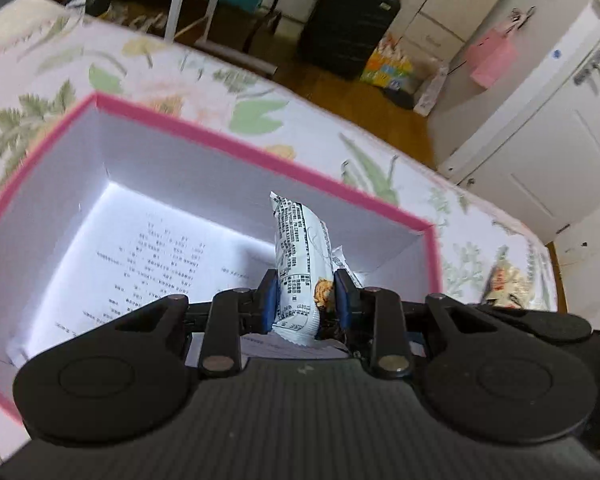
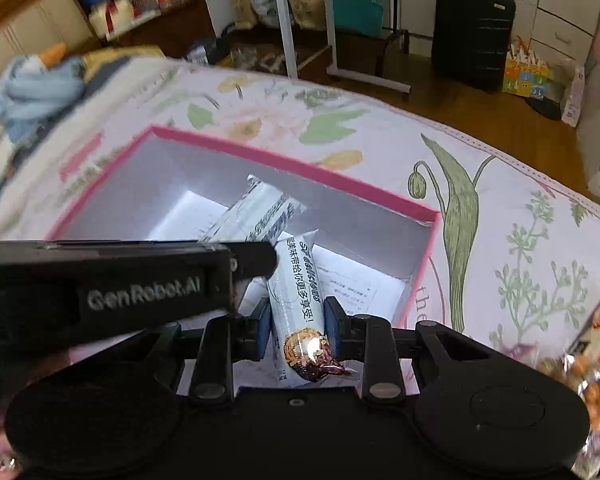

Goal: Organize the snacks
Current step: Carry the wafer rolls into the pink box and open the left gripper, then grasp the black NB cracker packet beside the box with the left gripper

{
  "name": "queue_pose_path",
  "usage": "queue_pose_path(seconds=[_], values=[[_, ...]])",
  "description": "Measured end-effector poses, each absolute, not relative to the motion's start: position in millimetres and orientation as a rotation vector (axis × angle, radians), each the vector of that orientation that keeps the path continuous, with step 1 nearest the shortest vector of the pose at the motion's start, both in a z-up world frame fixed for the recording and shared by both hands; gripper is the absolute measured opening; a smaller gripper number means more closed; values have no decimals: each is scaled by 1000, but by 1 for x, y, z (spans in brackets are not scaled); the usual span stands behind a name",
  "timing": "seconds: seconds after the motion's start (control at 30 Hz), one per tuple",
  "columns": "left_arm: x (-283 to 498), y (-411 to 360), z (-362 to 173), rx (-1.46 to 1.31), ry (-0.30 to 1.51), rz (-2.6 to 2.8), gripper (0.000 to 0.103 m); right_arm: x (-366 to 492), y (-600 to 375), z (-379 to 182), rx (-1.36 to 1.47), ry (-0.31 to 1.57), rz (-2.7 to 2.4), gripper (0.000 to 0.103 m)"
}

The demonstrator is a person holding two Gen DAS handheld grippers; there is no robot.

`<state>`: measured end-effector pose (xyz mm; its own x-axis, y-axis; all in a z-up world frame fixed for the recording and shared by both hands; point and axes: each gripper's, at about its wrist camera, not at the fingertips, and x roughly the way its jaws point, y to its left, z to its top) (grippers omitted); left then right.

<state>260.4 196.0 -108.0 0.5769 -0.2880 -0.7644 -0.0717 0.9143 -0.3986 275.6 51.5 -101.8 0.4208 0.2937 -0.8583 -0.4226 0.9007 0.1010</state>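
A pink-rimmed box [image 1: 236, 142] with white walls lies on the flowered bedspread, with printed paper on its floor. My left gripper [image 1: 306, 298] is shut on a white snack packet [image 1: 302, 256] that stands upright over the box's right part. In the right wrist view my right gripper [image 2: 298, 322] is shut on a second white packet [image 2: 298, 292] with a cookie picture, held above the near right corner of the box [image 2: 300, 164]. The left gripper's black body [image 2: 100, 284] crosses that view from the left, and its packet [image 2: 260, 212] sticks out over the box.
More snack bags lie on the bedspread to the right: one [image 1: 504, 280] past the box, another orange one [image 2: 596, 364] at the frame edge. A blue plush toy [image 2: 32, 84] sits far left. A black suitcase [image 2: 472, 32] stands on the wooden floor behind.
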Motion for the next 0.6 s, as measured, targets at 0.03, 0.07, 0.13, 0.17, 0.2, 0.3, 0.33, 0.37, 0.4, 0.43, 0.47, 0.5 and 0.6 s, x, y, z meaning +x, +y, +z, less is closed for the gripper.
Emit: queue_pose_path(seconds=[0.03, 0.07, 0.13, 0.17, 0.2, 0.3, 0.33, 0.37, 0.4, 0.43, 0.47, 0.5, 0.6], values=[[262, 198, -114, -428, 963, -129, 29, 278, 54, -108, -172, 1044, 448, 31], [263, 200, -121, -445, 973, -120, 30, 277, 57, -112, -208, 1029, 448, 31], [264, 200, -126, -443, 984, -117, 37, 271, 64, -115, -307, 976, 458, 33], [263, 199, -126, -415, 989, -125, 38, 269, 65, -116, -336, 954, 451, 37], [261, 196, -123, -381, 987, -140, 38, 267, 64, -115, -346, 939, 440, 39], [245, 194, -106, -320, 932, -180, 38, 254, 52, -104, -331, 915, 451, 39], [239, 194, -99, -315, 919, -199, 39, 250, 46, -99, -311, 918, 462, 39], [234, 194, -93, -319, 911, -217, 39, 243, 38, -92, -276, 921, 476, 39], [228, 193, -85, -323, 904, -230, 39, 237, 32, -87, -244, 923, 485, 39], [221, 191, -77, -319, 896, -245, 39, 233, 27, -81, -216, 927, 493, 39], [215, 189, -69, -310, 890, -258, 39, 225, 20, -75, -188, 932, 505, 39], [207, 187, -61, -294, 888, -270, 39, 217, 13, -68, -161, 935, 526, 39], [185, 177, -36, -243, 883, -313, 39, 192, -8, -51, -133, 969, 554, 40]])
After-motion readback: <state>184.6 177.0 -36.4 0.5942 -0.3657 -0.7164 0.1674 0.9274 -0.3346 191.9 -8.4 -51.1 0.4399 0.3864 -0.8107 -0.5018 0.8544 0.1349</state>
